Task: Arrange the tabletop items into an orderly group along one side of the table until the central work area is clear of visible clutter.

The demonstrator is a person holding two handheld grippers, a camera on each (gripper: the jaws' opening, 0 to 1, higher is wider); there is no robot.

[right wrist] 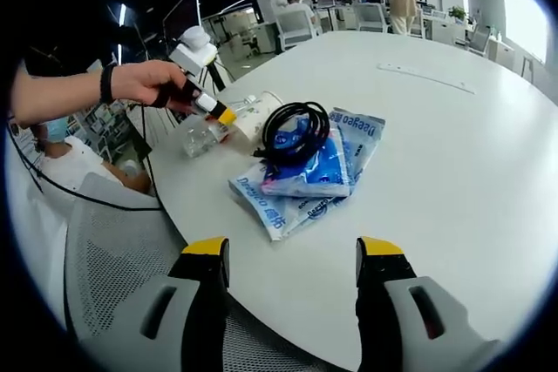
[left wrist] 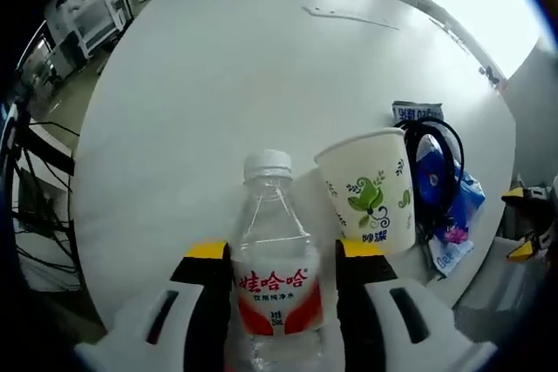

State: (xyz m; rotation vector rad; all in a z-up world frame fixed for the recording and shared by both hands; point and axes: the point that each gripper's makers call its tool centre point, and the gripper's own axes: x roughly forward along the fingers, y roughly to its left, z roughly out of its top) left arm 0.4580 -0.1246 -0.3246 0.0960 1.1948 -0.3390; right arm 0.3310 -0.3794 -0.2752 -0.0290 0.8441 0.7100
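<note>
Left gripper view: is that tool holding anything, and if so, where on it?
Yes. The left gripper holds a clear water bottle, its jaws on either side of the red-and-white label at mid-body. The right gripper is open, holding nothing.

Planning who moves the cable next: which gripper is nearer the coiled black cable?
Left. The left gripper, shut on the water bottle, sits just beside the black cable. The right gripper hangs open at the table edge, farther back.
</note>
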